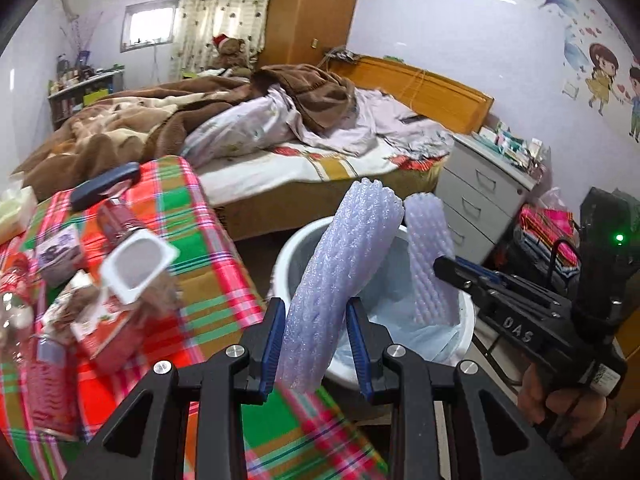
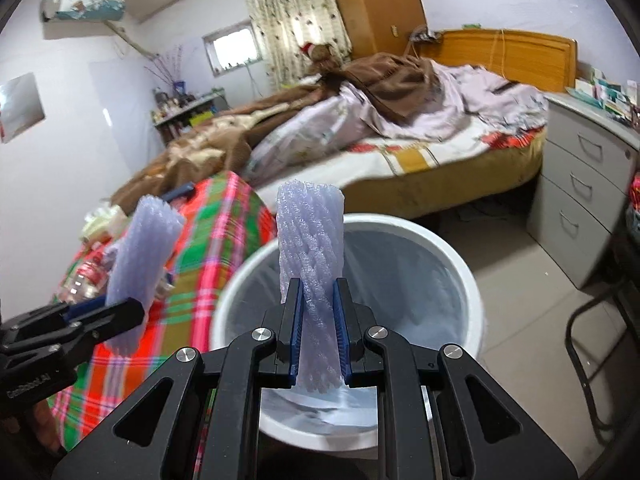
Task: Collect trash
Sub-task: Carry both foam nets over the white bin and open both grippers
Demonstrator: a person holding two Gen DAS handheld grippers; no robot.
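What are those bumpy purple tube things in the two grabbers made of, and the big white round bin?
Both bumpy pale-purple net sleeves, left and right, look like soft matte foam mesh: woven ribs, squashed where gripped. The round white bin looks like smooth hard plastic, lined with a thin, crinkly, see-through plastic bag.

Foam net sleeves (image 1: pixel 340 280): pale lilac, diamond-mesh texture.
Waste bin (image 2: pixel 460 264): white rim and wall; liner pale translucent blue-grey.
Tablecloth (image 1: pixel 208 240): plaid of red, green and orange with pink and white lines.
Gripper finger pads (image 1: pixel 270 344): blue, on black frames with silver bolts.
Yogurt cup (image 1: pixel 138 268): white.
Blanket (image 1: pixel 132 120): brown with cream patches.
Headboard (image 2: pixel 516 56): orange-yellow wood.
Drawer cabinet (image 2: pixel 580 184): light grey.
Curtain (image 2: pixel 296 28): cream, small dark motifs, blue top band.
Walls (image 1: pixel 440 20): pale lavender, with cartoon decals of two children and blue leaves.
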